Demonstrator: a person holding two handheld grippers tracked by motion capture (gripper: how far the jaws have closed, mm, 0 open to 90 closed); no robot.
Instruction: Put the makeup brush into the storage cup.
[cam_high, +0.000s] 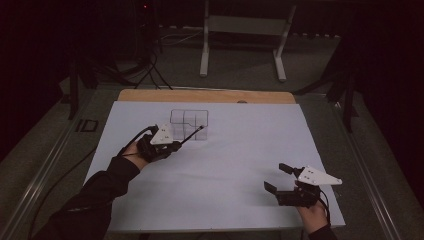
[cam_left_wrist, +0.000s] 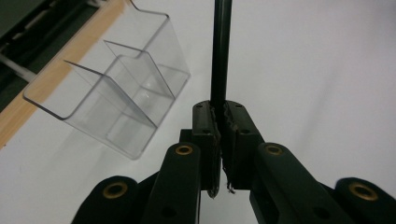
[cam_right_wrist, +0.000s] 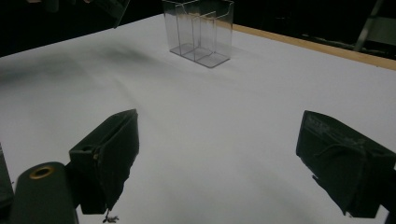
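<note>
Right tongs (cam_high: 278, 178) sit nearest, at about 5 o'clock on the white surface (cam_high: 235, 165), jaws wide apart with nothing between them, resting low and parked well clear of the work.

Left tongs (cam_high: 176, 145) are at roughly 10 o'clock from surface centre, clamped tight on a thin black rod (cam_left_wrist: 220, 51), probably a pen or stylus. The left gripper view shows the pads squeezed onto its lower end, the shaft running straight out past the tips. In the high view the rod's free tip points toward 1 o'clock and sits right at the near edge of the clear organizer (cam_high: 189, 124).

Risks, as I read it:
- Grip is on the very end of the rod, so there's a long lever. Any contact with a divider wall could pivot the rod in the pads or pop it out.
- The organizer looks light and isn't held down, with the right tongs far off. A sideways nudge from the tip would likely slide or tip it instead of letting the rod drop in.
- Clear walls are hard to judge in dim light, so it's easy to hit a rim or pick the wrong cell.
- Release while the rod is still slanted and it may lean out and roll onto the surface.

Rod: slim, straight, dark, glossy, uniform width in view; far tip detail too small to tell. Organizer: transparent plastic, several upright compartments, empty as far as I can see, standing at 12 o'clock near the wooden back edge (cam_high: 205, 96).
</note>
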